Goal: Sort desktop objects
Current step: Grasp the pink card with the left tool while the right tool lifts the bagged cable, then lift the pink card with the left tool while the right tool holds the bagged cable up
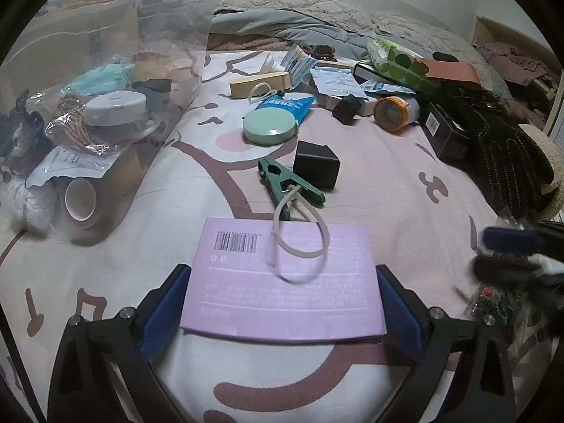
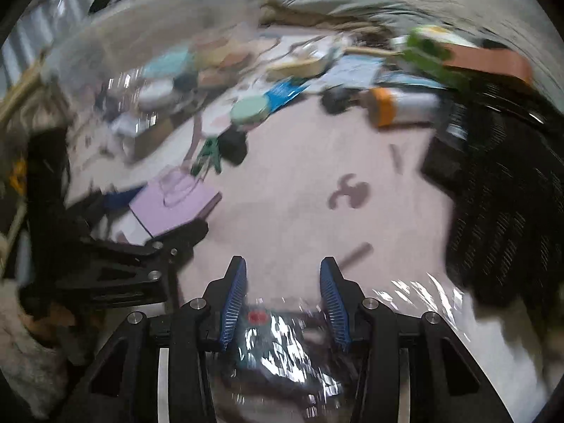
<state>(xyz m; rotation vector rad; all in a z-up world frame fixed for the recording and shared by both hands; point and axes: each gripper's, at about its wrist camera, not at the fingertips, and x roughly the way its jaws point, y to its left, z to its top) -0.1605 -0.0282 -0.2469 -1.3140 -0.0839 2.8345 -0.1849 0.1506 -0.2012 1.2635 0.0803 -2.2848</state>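
Lilac box (image 1: 282, 282) between left fingers (image 1: 165, 303)

Your right wrist view smeared by motion blur, shiny packet (image 2: 282, 349) under your right gripper (image 2: 282, 299) unreadable, purple box (image 1: 282, 282) print too faint to read

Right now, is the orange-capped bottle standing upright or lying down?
Lying down. The orange-capped bottle rests on its side on the bedsheet, cap end facing the camera.

one lilac box (image 1: 282, 282) | one green clip (image 1: 287, 185) | two white loops (image 1: 299, 232) | one round mint case (image 1: 269, 128) | two small black cubes (image 1: 316, 168)
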